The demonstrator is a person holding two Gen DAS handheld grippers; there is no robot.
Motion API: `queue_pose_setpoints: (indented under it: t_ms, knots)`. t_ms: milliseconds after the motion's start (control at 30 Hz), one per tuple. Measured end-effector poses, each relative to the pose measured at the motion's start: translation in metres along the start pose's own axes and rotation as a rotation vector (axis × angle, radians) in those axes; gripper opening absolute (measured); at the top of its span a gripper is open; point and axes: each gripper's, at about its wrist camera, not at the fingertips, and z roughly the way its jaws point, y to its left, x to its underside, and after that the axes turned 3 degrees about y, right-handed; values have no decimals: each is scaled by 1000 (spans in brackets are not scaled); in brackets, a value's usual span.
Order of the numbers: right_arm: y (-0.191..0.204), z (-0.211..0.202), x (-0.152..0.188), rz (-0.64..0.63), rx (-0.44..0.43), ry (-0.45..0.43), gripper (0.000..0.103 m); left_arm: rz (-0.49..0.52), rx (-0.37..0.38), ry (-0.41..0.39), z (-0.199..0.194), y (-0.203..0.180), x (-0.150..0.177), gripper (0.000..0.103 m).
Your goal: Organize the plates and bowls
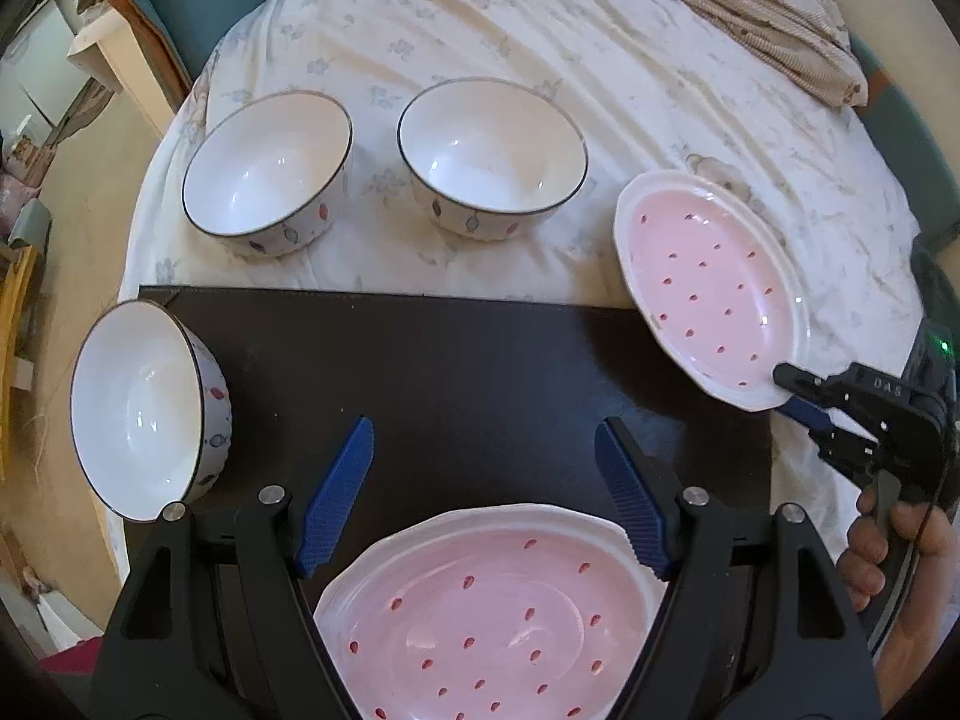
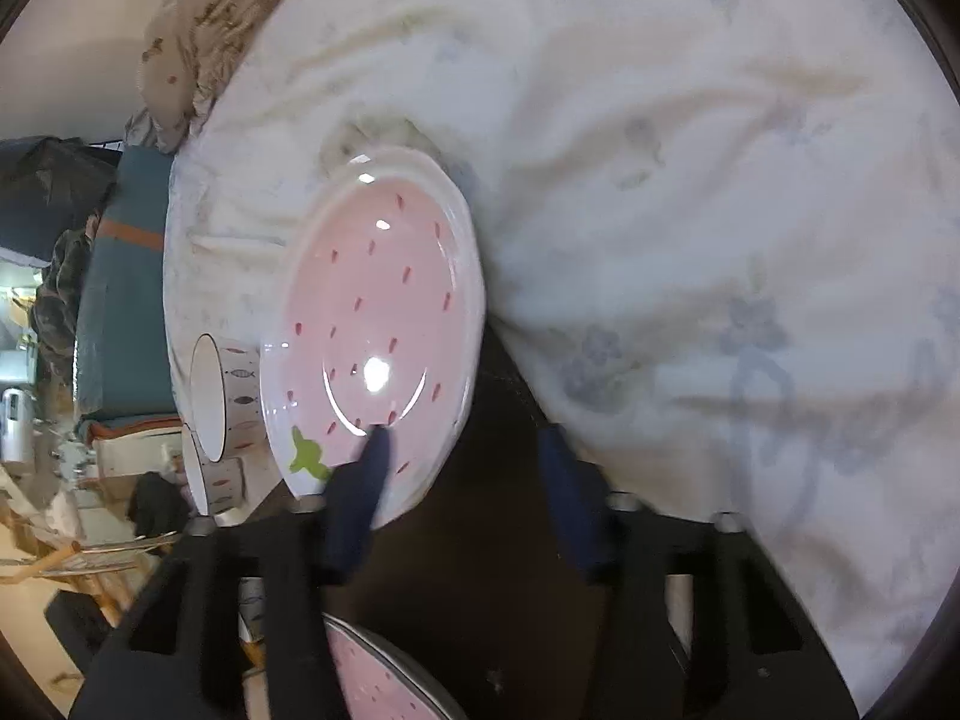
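Two pink seed-spotted plates and three white, dark-rimmed bowls, seen from both wrist cameras.

Nearest, the near plate [image 1: 486, 618] lies on the black mat [image 1: 480, 372] at its near edge. The left gripper [image 1: 483, 438] hangs over it, jaws spread wide and holding nothing, the blue fingertips [image 1: 354, 444] above bare mat.

At the mat's left corner stands the near bowl [image 1: 144, 408], its rim overhanging the mat's edge. The middle of the mat is bare, which leaves the widest open room.

To the right, a hand [image 1: 888, 546] carries the right gripper [image 1: 792, 393]. Its jaws straddle the near rim of the far plate [image 1: 708, 288] — one finger over the pink face, the other below and clear of the rim. The right wrist view is blurred but shows a gap there, so no grip. This plate overlaps the mat's far right corner and the floral quilt [image 1: 600, 60].

Farther off, the left far bowl [image 1: 267, 165] and the right far bowl [image 1: 492, 156] stand side by side on the quilt, apart — beyond them is open quilt, then a folded brown blanket [image 1: 750, 6].
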Motion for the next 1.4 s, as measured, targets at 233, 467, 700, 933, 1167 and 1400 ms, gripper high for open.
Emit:
queue_pose_setpoints:
  t_ms: [233,467,700,933,1167,1400]
  knots:
    - [16,14,-6,-122,90,-15,15,29,-41,19,6,-4,10,74]
    - [17,9,5,-166,75,-4,14,41,-64,4,-2,-2,16,74]
    - [13,-3,25,-200,120,0,15,66,-93,-10,-12,-5,30,74]
    - [-14,-21,44,-226,195,37,17,83,-85,-2,-18,-9,46,74]
    - [-44,-43,74,-198,258,20,19,94,-74,3,-23,-14,55,74]
    - [-55,-58,80,-118,216,-13,24,81,-88,14,-22,-18,48,74]
